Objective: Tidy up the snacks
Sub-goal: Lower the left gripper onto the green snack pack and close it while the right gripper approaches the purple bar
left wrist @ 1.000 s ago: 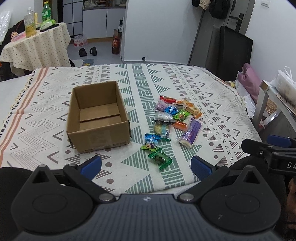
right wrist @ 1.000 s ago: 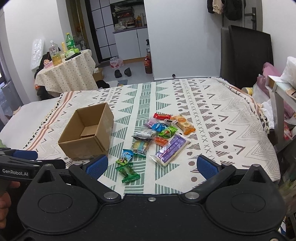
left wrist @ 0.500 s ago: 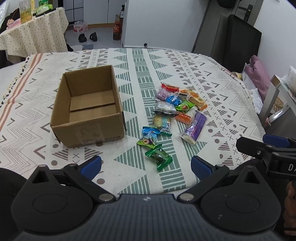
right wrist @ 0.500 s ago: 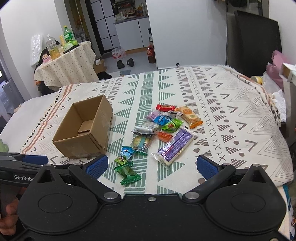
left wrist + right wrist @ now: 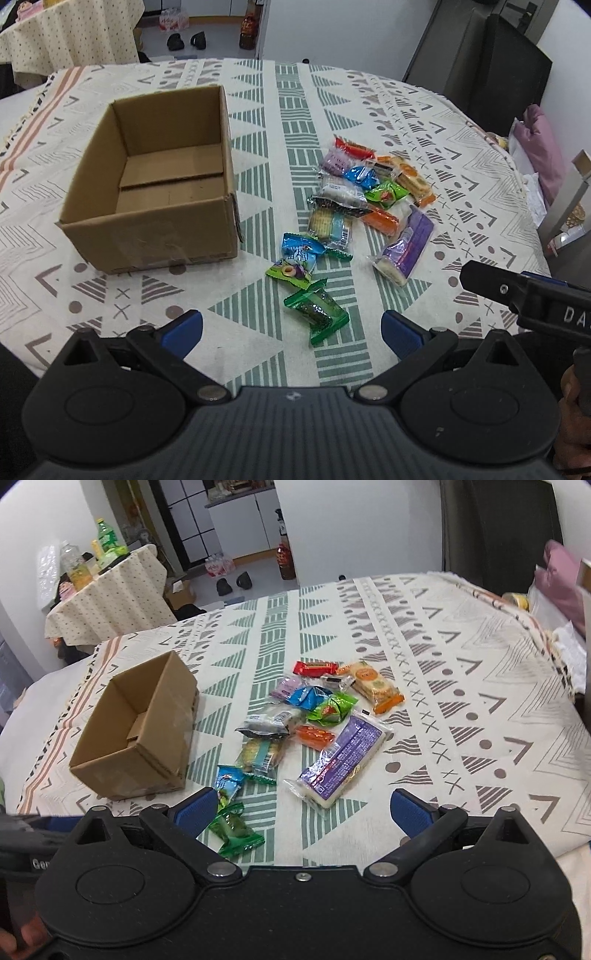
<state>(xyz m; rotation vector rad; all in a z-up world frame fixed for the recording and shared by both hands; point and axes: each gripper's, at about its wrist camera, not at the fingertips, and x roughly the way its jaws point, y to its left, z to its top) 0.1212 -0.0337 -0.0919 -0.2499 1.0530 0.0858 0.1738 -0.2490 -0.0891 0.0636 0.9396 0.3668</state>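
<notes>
Box (image 5: 155,192) floor bare, left view; right view hides it.

open cardboard box (image 5: 155,188) sits upright, empty, left of center | pile of wrapped snacks (image 5: 354,206) loose, center-right | green candy (image 5: 317,312) nearest bottom

Brown box (image 5: 155,192) on a cream cloth (image 5: 424,122) patterned with green triangle-and-stripe bands, grey-brown crosses, dots and chevrons, with orange stripes at its far left. Snacks: dark green wrapper (image 5: 317,312) nearest, blue one (image 5: 301,251) beyond it, purple pack (image 5: 341,755) to the right, orange pack (image 5: 375,686) and red bar (image 5: 316,668) farthest. Gripper pads (image 5: 183,328) blue, bodies black
</notes>
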